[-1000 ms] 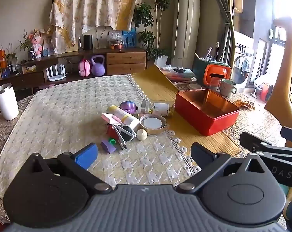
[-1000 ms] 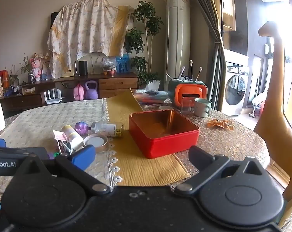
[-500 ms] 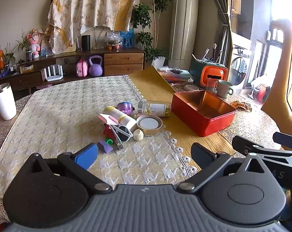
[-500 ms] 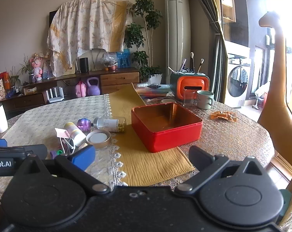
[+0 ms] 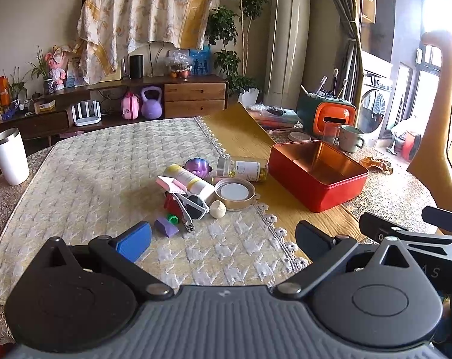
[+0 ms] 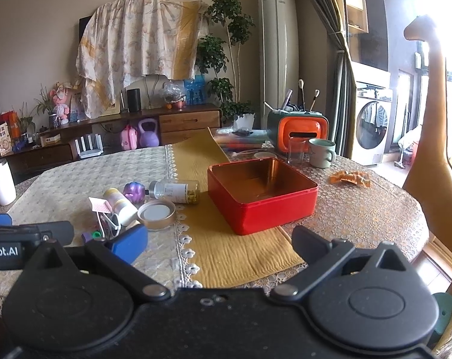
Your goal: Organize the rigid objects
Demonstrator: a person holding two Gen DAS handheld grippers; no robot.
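Since the small items lie heaped mid-counter, just beside the red tin [image 5: 318, 176], sorting looks not yet begun. Heap: bottle [image 5: 244, 169], tape roll [image 5: 235, 193], tube [image 5: 190, 181], sunglasses [image 5: 194, 205], nail clipper [image 5: 185, 220], egg-shaped piece [image 5: 217, 208], purple block [image 5: 166, 228]. Tin sits open and empty, likely the receiving bin. Left gripper [image 5: 223, 236] and right gripper [image 6: 218, 240] hover at the counter's near edge, jaws apart, holding nothing.

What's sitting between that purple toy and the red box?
A clear bottle lying on its side, cap toward the purple toy and its base close to the red box. Both wrist views show it; nothing else lies in that stretch.
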